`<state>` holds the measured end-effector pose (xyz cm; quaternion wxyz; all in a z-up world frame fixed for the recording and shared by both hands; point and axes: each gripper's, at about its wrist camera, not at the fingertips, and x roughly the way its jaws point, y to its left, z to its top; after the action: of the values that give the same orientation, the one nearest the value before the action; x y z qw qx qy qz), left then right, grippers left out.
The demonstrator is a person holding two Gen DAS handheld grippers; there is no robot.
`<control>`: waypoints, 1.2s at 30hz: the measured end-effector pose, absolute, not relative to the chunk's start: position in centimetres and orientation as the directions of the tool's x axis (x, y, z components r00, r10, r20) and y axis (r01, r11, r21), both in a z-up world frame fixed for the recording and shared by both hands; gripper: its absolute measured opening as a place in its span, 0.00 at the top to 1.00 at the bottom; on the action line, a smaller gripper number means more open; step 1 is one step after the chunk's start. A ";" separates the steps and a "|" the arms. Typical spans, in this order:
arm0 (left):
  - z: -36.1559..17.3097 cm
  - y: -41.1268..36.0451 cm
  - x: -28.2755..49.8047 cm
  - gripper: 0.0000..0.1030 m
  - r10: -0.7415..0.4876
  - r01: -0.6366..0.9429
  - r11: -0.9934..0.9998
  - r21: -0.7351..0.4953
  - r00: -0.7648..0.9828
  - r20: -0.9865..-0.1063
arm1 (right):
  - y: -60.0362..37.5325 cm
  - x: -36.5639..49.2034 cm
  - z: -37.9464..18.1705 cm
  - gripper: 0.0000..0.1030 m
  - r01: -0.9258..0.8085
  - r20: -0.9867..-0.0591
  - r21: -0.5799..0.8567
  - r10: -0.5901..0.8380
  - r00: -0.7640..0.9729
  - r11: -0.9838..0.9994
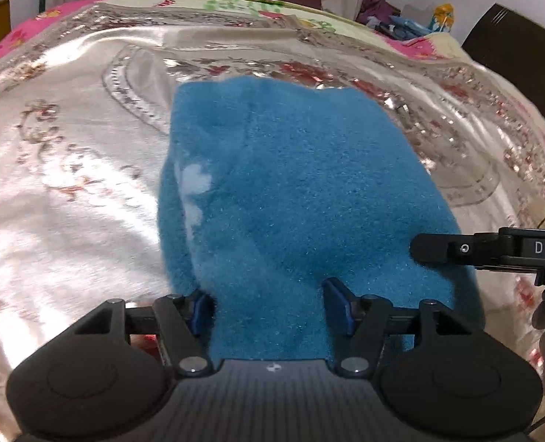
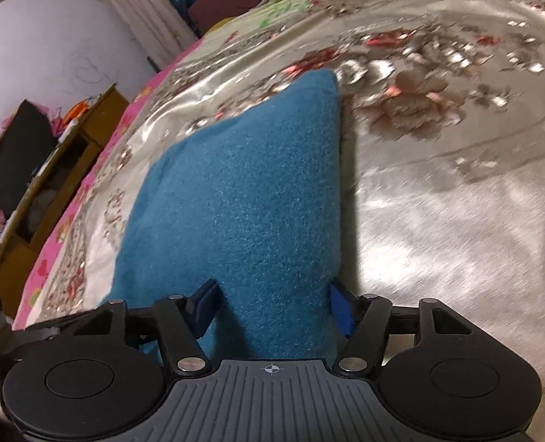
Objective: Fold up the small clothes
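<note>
Blue fleece garment (image 1: 290, 191) is lying flat, already doubled, on the satin bedspread (image 1: 69, 184). You're hovering both the left gripper (image 1: 268, 309) and right gripper (image 2: 272, 305) over its near edge, jaws spread, holding nothing. Next you're needing to pinch that edge.

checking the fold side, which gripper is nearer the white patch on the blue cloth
Left. The left gripper sits at the blue cloth's near edge just below the white patch; the right gripper is over the cloth's opposite side.
</note>
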<state>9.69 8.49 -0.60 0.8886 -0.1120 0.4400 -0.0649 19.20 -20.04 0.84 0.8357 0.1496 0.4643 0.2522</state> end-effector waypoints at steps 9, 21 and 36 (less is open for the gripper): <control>-0.1 6.4 10.5 0.37 -0.191 0.060 0.978 -0.198 0.620 -0.761 | -21.3 19.1 1.0 0.39 -0.242 -0.726 0.429 0.492 0.481 0.870; 1.9 4.5 6.8 0.34 0.001 -0.006 1.000 -0.003 0.616 -0.788 | -19.1 13.9 2.6 0.38 -0.342 -0.751 0.211 0.376 0.543 0.916; 2.4 1.8 3.4 0.22 0.034 -0.011 0.999 0.034 0.602 -0.798 | -19.3 9.7 3.6 0.37 -0.350 -0.696 0.290 0.447 0.562 0.891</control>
<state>3.37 1.80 2.39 0.8948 0.0129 0.4462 0.0124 9.69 -19.28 3.62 0.8817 0.0596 0.4099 0.2260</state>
